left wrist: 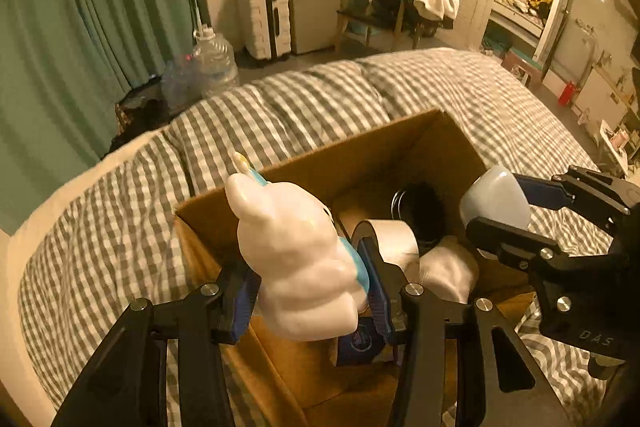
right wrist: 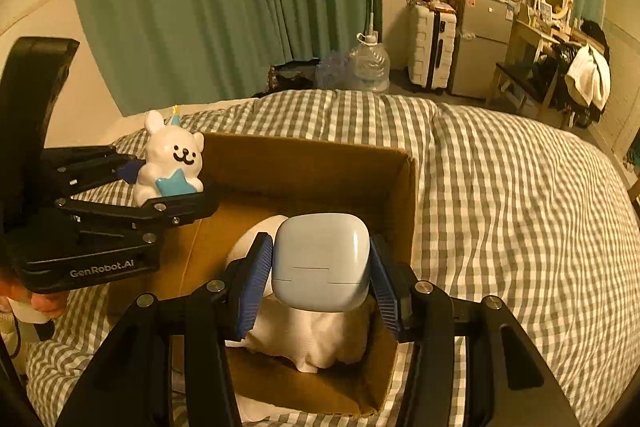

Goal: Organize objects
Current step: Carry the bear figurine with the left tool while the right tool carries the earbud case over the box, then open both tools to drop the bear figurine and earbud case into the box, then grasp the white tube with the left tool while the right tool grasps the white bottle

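Note:
My left gripper (left wrist: 310,291) is shut on a glossy white bunny figurine (left wrist: 298,259) with a light blue front, held over the near left corner of an open cardboard box (left wrist: 360,147). From the right wrist view the bunny figurine (right wrist: 170,163) faces the camera in the left gripper (right wrist: 168,183). My right gripper (right wrist: 320,279) is shut on a pale blue rounded case (right wrist: 322,261), above the box (right wrist: 312,163). That case (left wrist: 496,201) also shows in the right gripper (left wrist: 504,211) at the box's right side. Inside lie a tape roll (left wrist: 390,241), a dark round tin (left wrist: 420,211) and white cloth (right wrist: 312,339).
The box sits on a bed with a grey-and-white checked duvet (right wrist: 500,187). Beyond the bed stand green curtains (right wrist: 200,7), a large water jug (right wrist: 370,65), a white suitcase (right wrist: 432,49), a small fridge (right wrist: 482,47) and a cluttered desk with a chair (right wrist: 560,67).

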